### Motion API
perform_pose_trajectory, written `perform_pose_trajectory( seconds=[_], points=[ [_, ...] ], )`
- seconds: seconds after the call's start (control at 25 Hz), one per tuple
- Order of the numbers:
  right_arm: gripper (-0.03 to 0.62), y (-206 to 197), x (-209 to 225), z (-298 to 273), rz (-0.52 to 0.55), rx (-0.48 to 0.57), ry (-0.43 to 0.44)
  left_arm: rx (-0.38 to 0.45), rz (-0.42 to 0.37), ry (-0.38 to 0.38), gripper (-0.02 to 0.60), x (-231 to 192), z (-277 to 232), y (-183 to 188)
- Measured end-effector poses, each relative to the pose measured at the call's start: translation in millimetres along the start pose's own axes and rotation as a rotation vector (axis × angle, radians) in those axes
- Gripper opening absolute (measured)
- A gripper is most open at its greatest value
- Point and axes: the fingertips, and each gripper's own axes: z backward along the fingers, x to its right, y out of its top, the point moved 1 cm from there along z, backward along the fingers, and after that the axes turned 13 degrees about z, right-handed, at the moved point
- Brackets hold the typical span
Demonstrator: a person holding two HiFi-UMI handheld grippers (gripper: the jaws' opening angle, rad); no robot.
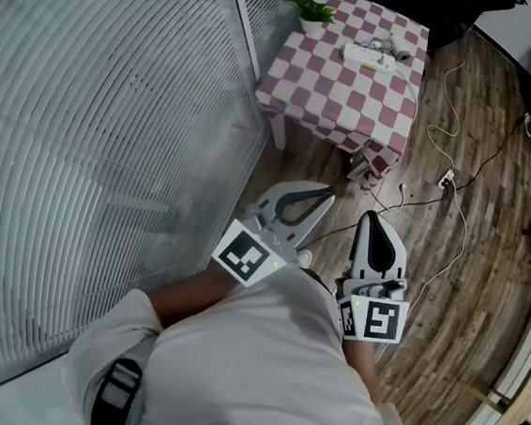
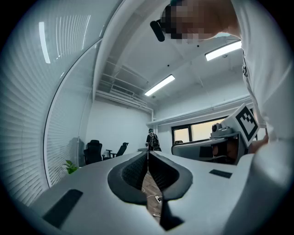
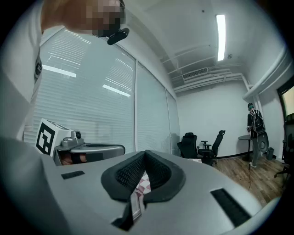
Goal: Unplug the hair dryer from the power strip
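Observation:
A white power strip (image 1: pixel 369 57) lies on the table with the red-and-white checked cloth (image 1: pixel 335 92), far ahead in the head view. A small grey thing (image 1: pixel 401 53) with a cord lies beside it; I cannot tell if it is the hair dryer. My left gripper (image 1: pixel 329 196) and right gripper (image 1: pixel 368 216) are held level, close to my body, side by side, well short of the table. Both are shut with nothing between the jaws. The left gripper (image 2: pixel 148 153) has bare floor below its closed jaws. The checked cloth (image 3: pixel 142 183) shows below the right gripper (image 3: pixel 145 152).
A glass wall with blinds (image 1: pixel 84 141) runs along the left. A small green plant (image 1: pixel 312 9) stands at the table's far corner. Loose cables and a white plug block (image 1: pixel 446 179) lie on the wooden floor to the right. Office chairs (image 3: pixel 202 147) and a standing person (image 3: pixel 255 133) are far off.

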Motion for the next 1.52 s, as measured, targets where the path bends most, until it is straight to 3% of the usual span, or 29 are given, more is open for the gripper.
perform_pose_trajectory(
  seconds=[0.8, 1.52],
  points=[
    [0.032, -5, 28, 12, -0.051, 0.033, 0.02, -0.006, 0.011, 0.024, 0.032, 19, -23, -9],
    [0.032, -23, 65, 42, -0.059, 0.029, 0.066, -0.042, -0.04, 0.063, 0.032, 62, -53, -31]
  ],
)
